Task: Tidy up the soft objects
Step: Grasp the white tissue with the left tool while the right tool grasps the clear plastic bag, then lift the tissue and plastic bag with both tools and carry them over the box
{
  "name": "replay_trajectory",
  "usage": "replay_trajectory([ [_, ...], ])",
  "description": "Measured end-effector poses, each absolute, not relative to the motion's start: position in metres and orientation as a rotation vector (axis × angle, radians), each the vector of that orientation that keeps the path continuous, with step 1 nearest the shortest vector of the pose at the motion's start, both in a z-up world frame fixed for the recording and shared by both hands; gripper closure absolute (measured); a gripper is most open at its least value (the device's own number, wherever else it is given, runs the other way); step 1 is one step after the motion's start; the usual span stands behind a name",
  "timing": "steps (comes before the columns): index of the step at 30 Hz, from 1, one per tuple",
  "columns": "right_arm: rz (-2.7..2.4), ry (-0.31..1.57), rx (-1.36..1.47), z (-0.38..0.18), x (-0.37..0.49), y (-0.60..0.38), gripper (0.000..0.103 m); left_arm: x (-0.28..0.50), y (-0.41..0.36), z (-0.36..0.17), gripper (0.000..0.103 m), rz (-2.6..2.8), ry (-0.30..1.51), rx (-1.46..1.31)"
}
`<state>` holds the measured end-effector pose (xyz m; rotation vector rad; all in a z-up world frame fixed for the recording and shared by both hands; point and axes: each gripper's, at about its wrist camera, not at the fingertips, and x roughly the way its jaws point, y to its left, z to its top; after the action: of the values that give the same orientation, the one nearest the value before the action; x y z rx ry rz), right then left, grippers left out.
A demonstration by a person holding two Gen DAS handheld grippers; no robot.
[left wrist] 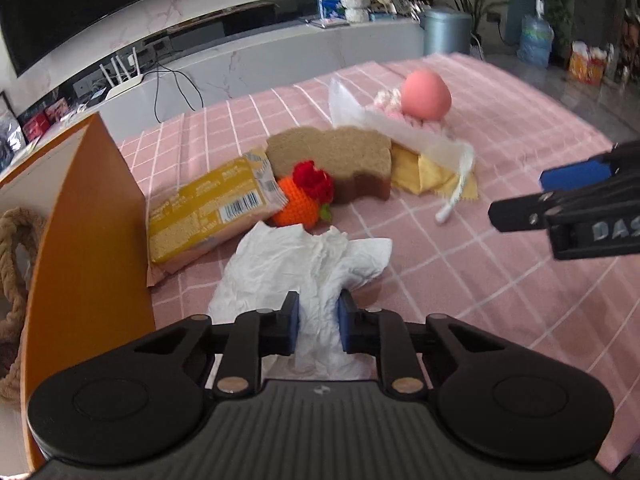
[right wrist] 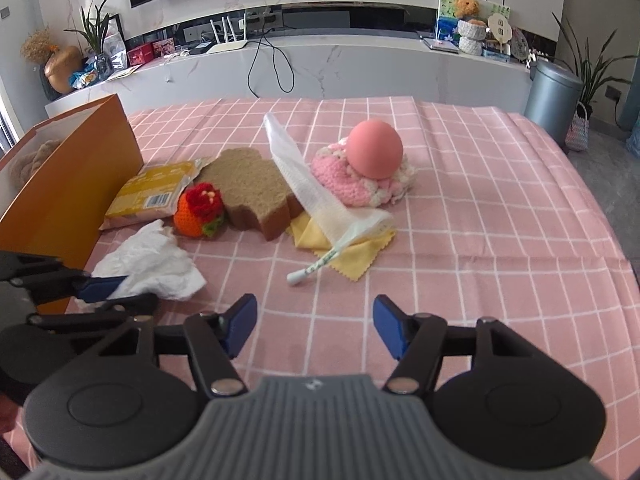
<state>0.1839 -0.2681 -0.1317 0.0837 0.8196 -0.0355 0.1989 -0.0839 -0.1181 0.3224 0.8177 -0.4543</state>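
My left gripper is shut on a crumpled white tissue, also seen in the right wrist view, beside the orange box. My right gripper is open and empty above the pink checked cloth; it shows at the right of the left wrist view. Further back lie a yellow snack packet, a crocheted orange fruit, a bread-slice sponge, a white mesh bag, a yellow cloth, a pink crocheted piece and a pink ball.
The orange box stands open at the left with a coil of rope inside. A white TV cabinet and a grey bin stand beyond the table's far edge.
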Motion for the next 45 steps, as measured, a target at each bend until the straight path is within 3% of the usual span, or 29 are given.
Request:
replay_trajectory([
  [9, 0.038, 0.771, -0.045, -0.133, 0.244, -0.271, 0.046, 0.215, -0.074, -0.071, 0.082, -0.452, 0.772, 0.123],
  [16, 0.053, 0.795, -0.106, -0.149, 0.276, -0.265, 0.063, 0.223, -0.074, -0.065, 0.082, -0.465, 0.766, 0.084],
  [20, 0.056, 0.807, -0.109, -0.155, 0.283, -0.262, 0.085, 0.226, -0.075, -0.067, 0.082, -0.462, 0.770, 0.079],
  [22, 0.041, 0.817, -0.121, -0.157, 0.285, -0.260, 0.103, 0.226, -0.074, -0.068, 0.082, -0.460, 0.776, 0.070],
  [45, 0.050, 0.678, -0.107, -0.050, 0.196, -0.232, 0.103, 0.179, -0.047, -0.011, 0.082, -0.426, 0.671, -0.017],
])
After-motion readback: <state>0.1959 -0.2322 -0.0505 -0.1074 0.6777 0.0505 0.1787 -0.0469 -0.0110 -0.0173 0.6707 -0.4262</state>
